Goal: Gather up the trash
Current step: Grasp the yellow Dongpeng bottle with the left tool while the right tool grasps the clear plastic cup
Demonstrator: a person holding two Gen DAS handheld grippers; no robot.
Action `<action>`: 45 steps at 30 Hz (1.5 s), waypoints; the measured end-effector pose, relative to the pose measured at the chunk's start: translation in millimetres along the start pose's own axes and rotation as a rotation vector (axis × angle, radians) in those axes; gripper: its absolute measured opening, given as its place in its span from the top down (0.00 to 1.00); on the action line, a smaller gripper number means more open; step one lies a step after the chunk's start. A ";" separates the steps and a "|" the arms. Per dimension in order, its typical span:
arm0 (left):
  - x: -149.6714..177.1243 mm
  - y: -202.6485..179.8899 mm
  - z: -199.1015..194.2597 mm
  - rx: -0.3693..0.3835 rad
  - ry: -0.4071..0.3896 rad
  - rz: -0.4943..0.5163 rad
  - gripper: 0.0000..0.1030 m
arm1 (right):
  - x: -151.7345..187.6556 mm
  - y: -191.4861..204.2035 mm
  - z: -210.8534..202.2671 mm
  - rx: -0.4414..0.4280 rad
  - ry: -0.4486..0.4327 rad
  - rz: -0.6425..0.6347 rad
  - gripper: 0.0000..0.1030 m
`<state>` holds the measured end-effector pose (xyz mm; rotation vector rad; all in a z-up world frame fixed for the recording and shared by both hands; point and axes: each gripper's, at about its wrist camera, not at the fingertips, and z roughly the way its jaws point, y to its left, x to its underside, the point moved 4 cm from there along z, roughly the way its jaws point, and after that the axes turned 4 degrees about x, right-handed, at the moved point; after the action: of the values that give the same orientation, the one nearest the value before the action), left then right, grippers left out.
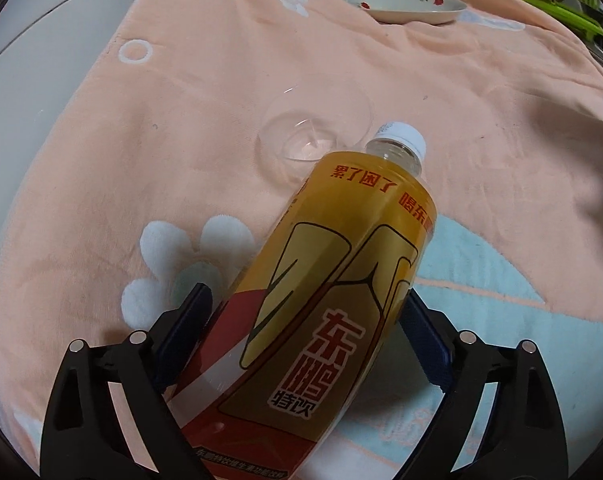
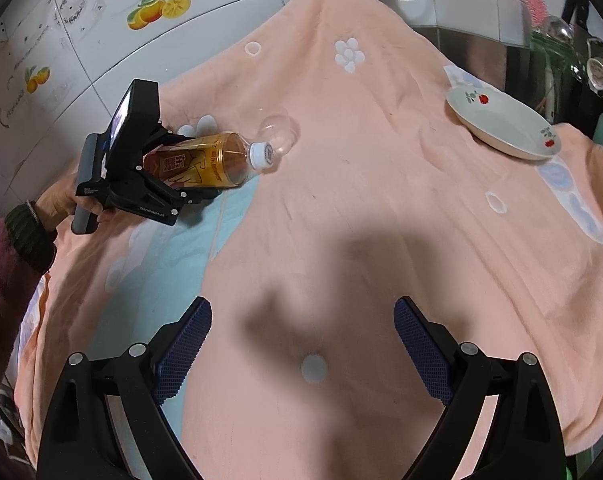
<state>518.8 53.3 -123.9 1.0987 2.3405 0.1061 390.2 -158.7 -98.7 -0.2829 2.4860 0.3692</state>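
I have the bottle (image 1: pixel 341 280) pinched between the fingers of my left gripper (image 1: pixel 305 340), which hold it by its lower body with the white cap (image 1: pixel 401 138) pointing away from me. In the right wrist view it looks lifted off the peach towel (image 2: pixel 381 220) that covers the worktop, tilted nearly on its side, with its cap end just short of the clear plastic piece (image 1: pixel 313 128). My right gripper (image 2: pixel 301 352) has its fingers spread wide with nothing between them, hovering over bare towel well away from the bottle, on the near side.

The main worry, as I judge it, is the grip. The label is slick and the body round, and the pads (image 1: pixel 189 320) catch only the lower part, so the heavier capped end could swing down and twist the bottle out of my hold. It appears partly filled with yellow liquid, and a quick turn would slosh it and add to that pull.

Second, the clear piece beyond the cap is nearly invisible against the towel. If I swing the bottle forward I could knock it aside, or simply overlook it when collecting.

The flowered plate (image 2: pixel 501 128) sits far beyond the bottle near the towel's edge; a wide sweep with my right gripper could nudge it off.
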 end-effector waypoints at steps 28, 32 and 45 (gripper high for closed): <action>85.5 -16.5 -57.8 0.049 -0.020 -0.376 0.29 | -135.6 72.0 116.1 -0.003 -0.038 -0.196 0.13; 83.2 -18.6 -54.3 0.049 -0.011 -0.365 0.29 | -148.6 78.2 142.5 0.020 -0.025 -0.213 0.13; 75.5 -10.1 -42.7 0.074 0.071 -0.398 0.27 | -171.0 71.0 182.4 0.055 -0.010 -0.182 0.41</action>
<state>451.1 108.6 -124.1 0.6506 2.5966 -0.0907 603.7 -12.9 -125.2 -0.4797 2.4327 0.2263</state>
